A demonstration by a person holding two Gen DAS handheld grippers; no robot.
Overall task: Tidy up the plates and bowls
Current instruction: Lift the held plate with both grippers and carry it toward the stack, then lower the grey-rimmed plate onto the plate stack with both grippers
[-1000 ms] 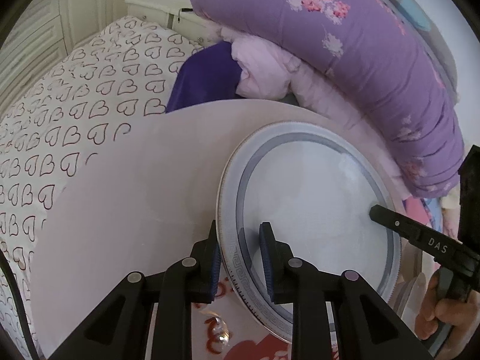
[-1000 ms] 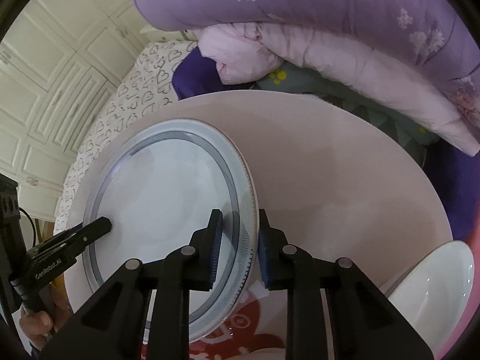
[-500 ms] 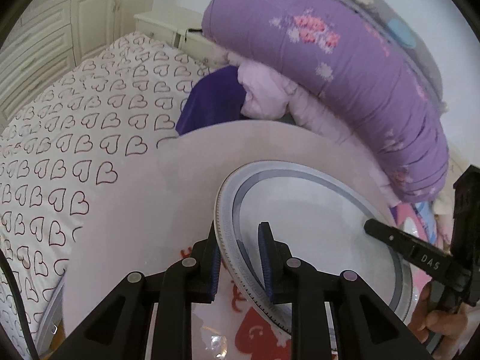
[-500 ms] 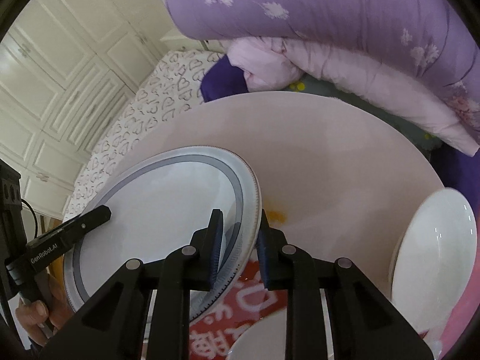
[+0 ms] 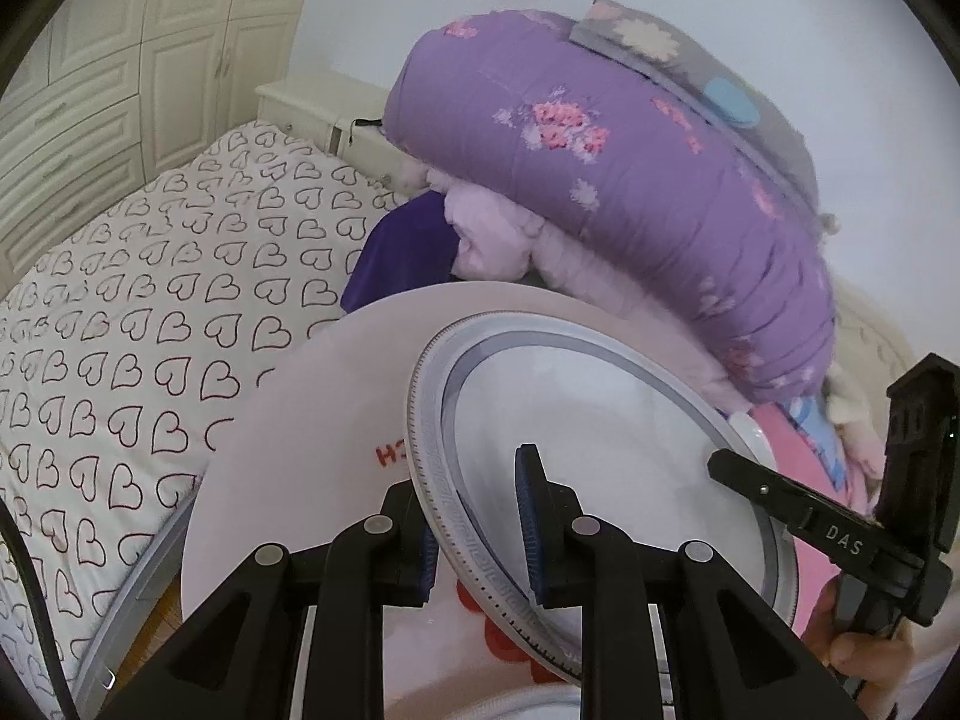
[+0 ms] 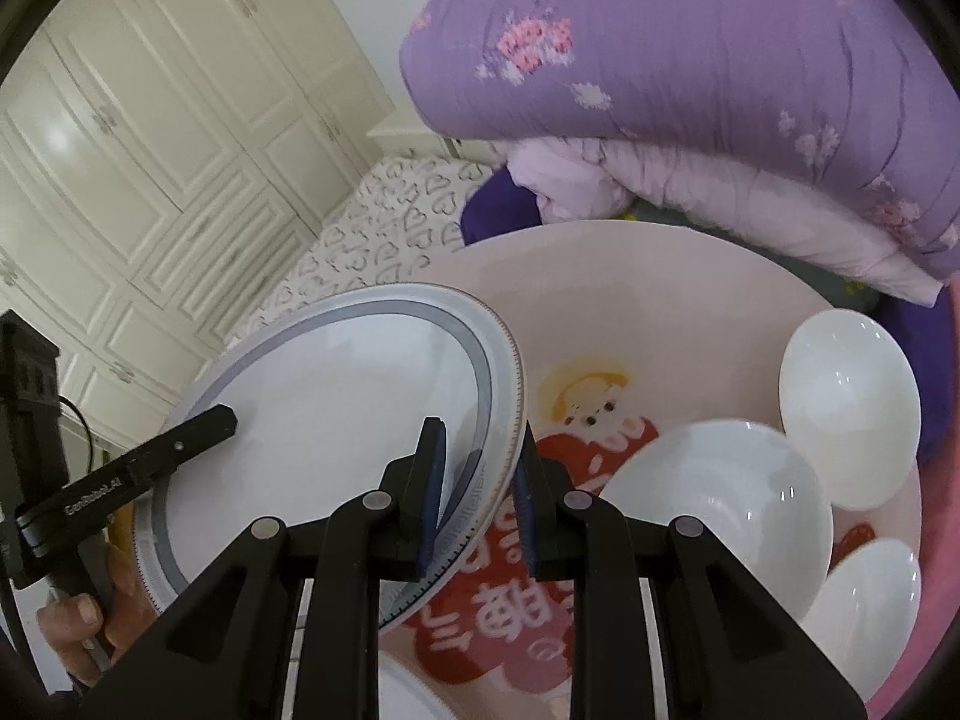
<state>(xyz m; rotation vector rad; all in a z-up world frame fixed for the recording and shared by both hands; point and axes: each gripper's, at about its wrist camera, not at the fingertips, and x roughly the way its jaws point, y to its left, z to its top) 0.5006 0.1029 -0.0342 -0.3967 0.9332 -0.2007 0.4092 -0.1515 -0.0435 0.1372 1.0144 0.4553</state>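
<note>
I am gripping the tilted plate point(image 5: 600, 468) by opposite rims, left gripper point(image 5: 477, 531) and right gripper point(image 6: 477, 498) both clenched, face angled toward frame centre.

White letters "DAS" sit on the right claw point(image 5: 744, 474). The left claw point(image 6: 204, 426) reads "GenRobot.AI". The round bench point(image 6: 660, 312) carries pink Chinese characters I can't read, plus red upside-down letters.

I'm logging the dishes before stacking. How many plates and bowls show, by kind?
Grey-rimmed plates: 1, held between both grippers.
White bowls: 3.
Total: 4, not counting a white rim partly cut off at the bottom edge.
</note>
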